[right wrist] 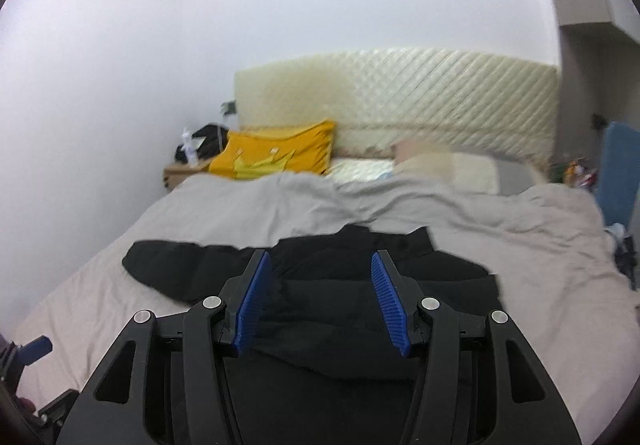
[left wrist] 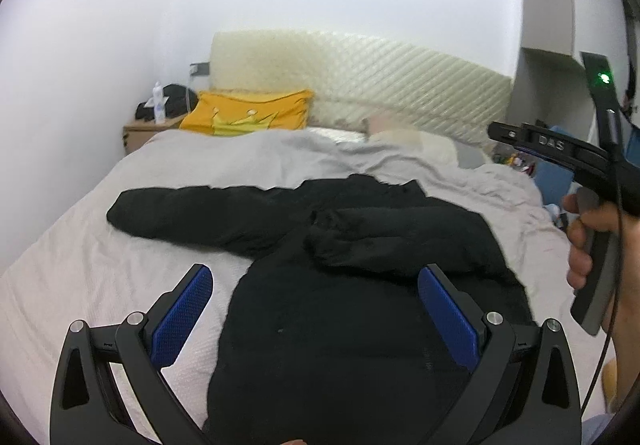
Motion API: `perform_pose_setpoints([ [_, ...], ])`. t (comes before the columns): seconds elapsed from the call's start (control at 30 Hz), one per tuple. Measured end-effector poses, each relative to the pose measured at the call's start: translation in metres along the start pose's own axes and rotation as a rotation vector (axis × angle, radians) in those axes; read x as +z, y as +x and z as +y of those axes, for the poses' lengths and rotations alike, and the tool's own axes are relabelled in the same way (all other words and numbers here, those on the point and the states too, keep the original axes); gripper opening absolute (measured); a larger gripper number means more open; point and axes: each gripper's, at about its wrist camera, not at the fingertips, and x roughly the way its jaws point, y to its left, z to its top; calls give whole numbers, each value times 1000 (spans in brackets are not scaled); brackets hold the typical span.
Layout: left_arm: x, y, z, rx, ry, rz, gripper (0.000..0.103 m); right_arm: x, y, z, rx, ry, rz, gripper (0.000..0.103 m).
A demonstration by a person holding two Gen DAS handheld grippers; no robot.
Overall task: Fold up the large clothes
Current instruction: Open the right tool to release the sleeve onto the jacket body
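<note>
A large black jacket [left wrist: 340, 325] lies flat on the bed. Its left sleeve [left wrist: 180, 213] stretches out to the left; its right sleeve [left wrist: 392, 241] is folded across the chest. My left gripper [left wrist: 316, 277] is open and empty above the jacket's lower body. The right gripper's body and the hand holding it show at the right edge of the left wrist view [left wrist: 600, 181]. In the right wrist view my right gripper [right wrist: 320, 265] is open and empty above the jacket [right wrist: 340, 309], near the folded sleeve.
The bed has a light grey cover [left wrist: 80, 265], a yellow pillow [left wrist: 248, 117] and a cream quilted headboard [left wrist: 400, 85]. A small nightstand [left wrist: 140, 133] with a bottle and dark items stands at the far left. Clutter lies on the floor at the right [right wrist: 576, 169].
</note>
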Motion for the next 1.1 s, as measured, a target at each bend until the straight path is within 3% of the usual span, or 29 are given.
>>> perform_pose_setpoints([
  [0.37,-1,-53,-42,-51,57,-38,103,-44,-115,-20,-70,36,-84,51],
  [0.7,-23,-65,-65,-81,109,-20,103,-98,-155,-21,-75,51,-120,51],
  [0.93,-42,-62,-72,-140,91,-3,103,-139,-166,-34,-103,99,-106,52],
  [1.1,-48,-56,-72,-132,87,5,103,-154,-181,-40,-108,128,-109,56],
])
